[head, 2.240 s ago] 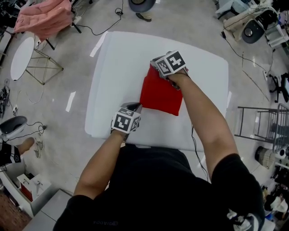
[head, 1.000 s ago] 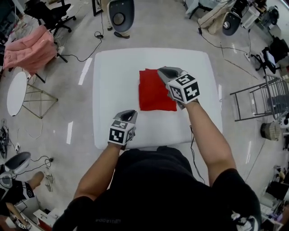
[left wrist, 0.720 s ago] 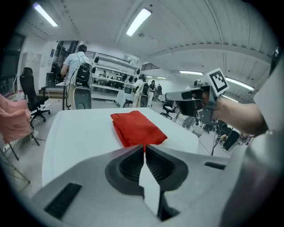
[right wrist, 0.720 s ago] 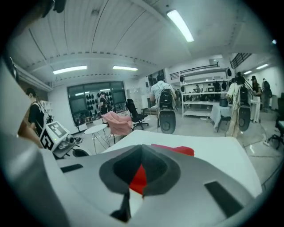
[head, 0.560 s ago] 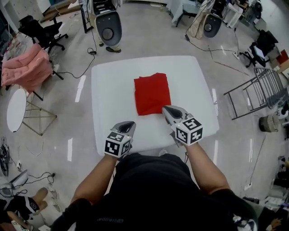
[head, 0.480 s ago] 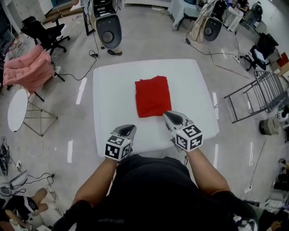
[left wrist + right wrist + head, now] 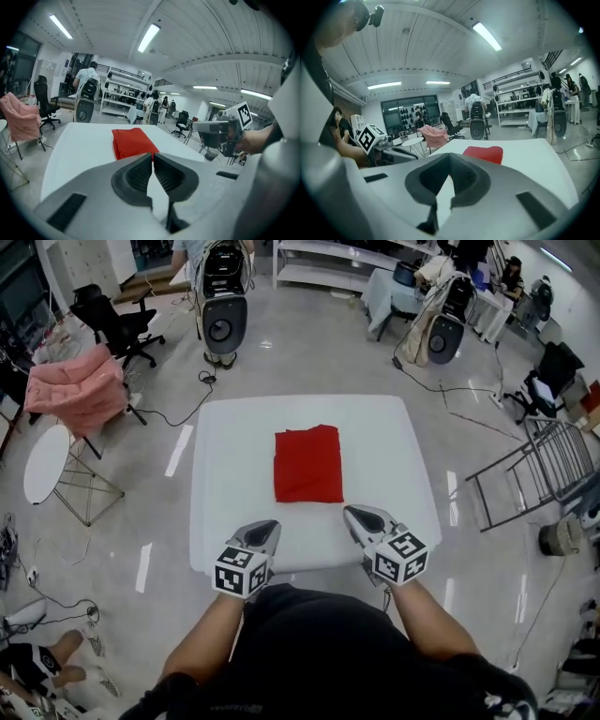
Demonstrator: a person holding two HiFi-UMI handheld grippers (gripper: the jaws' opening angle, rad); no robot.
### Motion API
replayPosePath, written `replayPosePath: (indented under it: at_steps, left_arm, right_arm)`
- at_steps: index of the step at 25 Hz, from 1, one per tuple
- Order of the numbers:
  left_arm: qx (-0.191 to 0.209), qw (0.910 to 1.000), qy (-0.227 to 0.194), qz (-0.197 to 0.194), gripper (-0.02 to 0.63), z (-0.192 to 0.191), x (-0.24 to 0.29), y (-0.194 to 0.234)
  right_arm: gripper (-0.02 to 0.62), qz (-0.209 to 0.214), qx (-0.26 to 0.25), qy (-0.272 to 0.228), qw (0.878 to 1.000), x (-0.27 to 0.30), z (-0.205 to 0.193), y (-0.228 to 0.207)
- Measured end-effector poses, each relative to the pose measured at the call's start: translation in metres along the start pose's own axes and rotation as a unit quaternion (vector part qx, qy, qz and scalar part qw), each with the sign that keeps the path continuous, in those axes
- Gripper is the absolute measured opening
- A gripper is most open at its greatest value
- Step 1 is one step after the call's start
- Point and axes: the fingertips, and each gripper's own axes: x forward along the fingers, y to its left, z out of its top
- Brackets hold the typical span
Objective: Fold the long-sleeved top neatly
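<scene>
The red long-sleeved top (image 7: pixel 308 464) lies folded into a neat rectangle near the middle of the white table (image 7: pixel 225 446). The folded top (image 7: pixel 132 142) shows ahead of the left jaws, and the same top (image 7: pixel 483 153) ahead of the right ones. My left gripper (image 7: pixel 267 524) hovers over the table's near edge, shut and empty. My right gripper (image 7: pixel 354 514) hovers beside it on the right, also shut with nothing between its jaws. Both stand clear of the top, nearer to me.
A pink garment (image 7: pixel 75 387) lies over a chair at the far left, beside a small white round table (image 7: pixel 45 461). Speaker-like machines (image 7: pixel 221 320) stand beyond the table. A metal rack (image 7: pixel 534 470) is on the right. Cables run over the floor.
Both grippers have drawn back from the top toward the table's near edge. The right one has left the top's near right side. The head view has tilted up and shows more of the room.
</scene>
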Motion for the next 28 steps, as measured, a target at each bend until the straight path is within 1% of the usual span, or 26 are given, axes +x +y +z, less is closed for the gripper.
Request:
replayPosePath:
  at_steps: [2, 7, 13, 16, 20, 28]
  left_arm:
    - [0.001, 0.9999, -0.011, 0.005, 0.017, 0.005, 0.001, -0.014]
    - [0.008, 0.9997, -0.018, 0.017, 0.017, 0.007, -0.002, -0.049]
    - [0.015, 0.999, -0.021, 0.036, 0.017, 0.009, -0.009, -0.074]
    - [0.015, 0.9985, -0.024, 0.047, 0.017, 0.007, -0.011, -0.08]
    - [0.006, 0.9978, -0.026, 0.06, 0.017, 0.001, -0.017, -0.079]
    - [0.016, 0.9974, -0.025, 0.067, 0.017, 0.0, -0.022, -0.087]
  right_arm:
    - [0.003, -0.004, -0.003, 0.003, 1.0, -0.013, -0.006, -0.006]
    - [0.003, -0.007, -0.001, 0.002, 1.0, -0.045, -0.014, -0.016]
    - [0.003, -0.005, 0.026, -0.012, 1.0, -0.074, -0.016, -0.025]
    - [0.003, -0.008, 0.023, -0.011, 1.0, -0.084, -0.022, -0.03]
    - [0.003, -0.011, 0.026, -0.012, 1.0, -0.094, -0.027, -0.03]
    - [0.003, -0.005, 0.041, -0.01, 0.999, -0.101, -0.037, -0.024]
